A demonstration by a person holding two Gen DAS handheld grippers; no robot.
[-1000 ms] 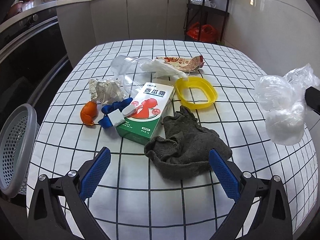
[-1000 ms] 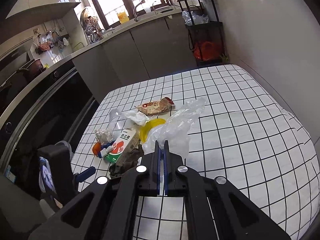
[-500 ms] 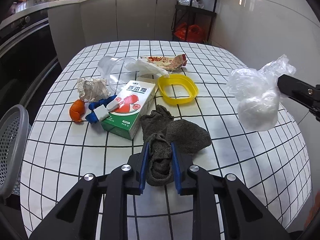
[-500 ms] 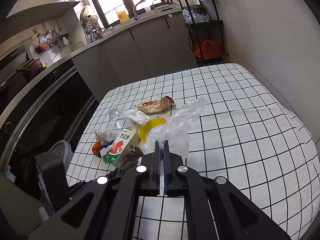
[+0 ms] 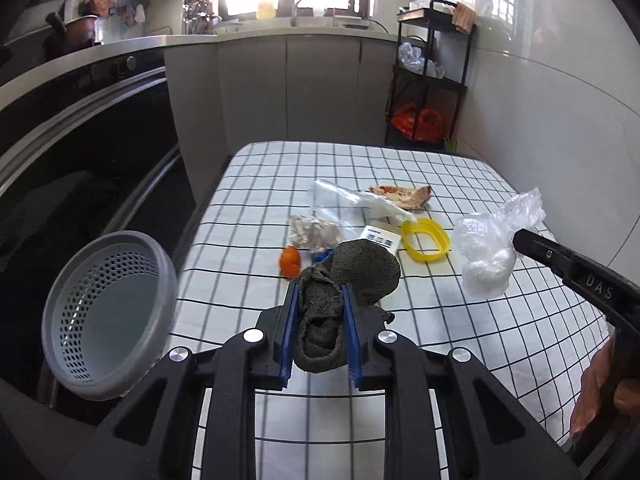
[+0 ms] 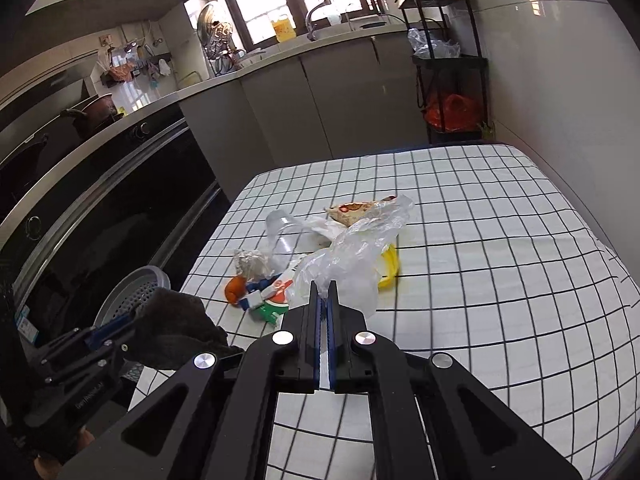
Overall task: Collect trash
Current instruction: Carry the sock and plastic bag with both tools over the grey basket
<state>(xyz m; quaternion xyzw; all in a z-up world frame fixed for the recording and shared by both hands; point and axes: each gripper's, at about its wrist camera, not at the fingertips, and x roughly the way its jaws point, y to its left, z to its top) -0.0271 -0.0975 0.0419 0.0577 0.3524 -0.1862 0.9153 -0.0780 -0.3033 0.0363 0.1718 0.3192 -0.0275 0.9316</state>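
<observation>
Sock [image 5: 320, 320] | gripped, left tool [image 5: 319, 334] | bag [image 6: 340, 268] | right tool [image 6: 323, 300]

Beyond the table's [image 5: 460, 168] far edge: grey cabinets [image 5: 288, 88] under a counter with a tap [image 6: 314, 14]. Black shelf rack [image 5: 430, 76] off its far right corner, dark oven front [image 5: 100, 128] along its left edge.

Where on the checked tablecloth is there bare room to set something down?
The checked tablecloth is bare along the wall side, right of the yellow plastic ring, and across the near edge. The far end beyond the red snack wrapper is free too. Crowded: the left-centre heap around the orange peel.
</observation>
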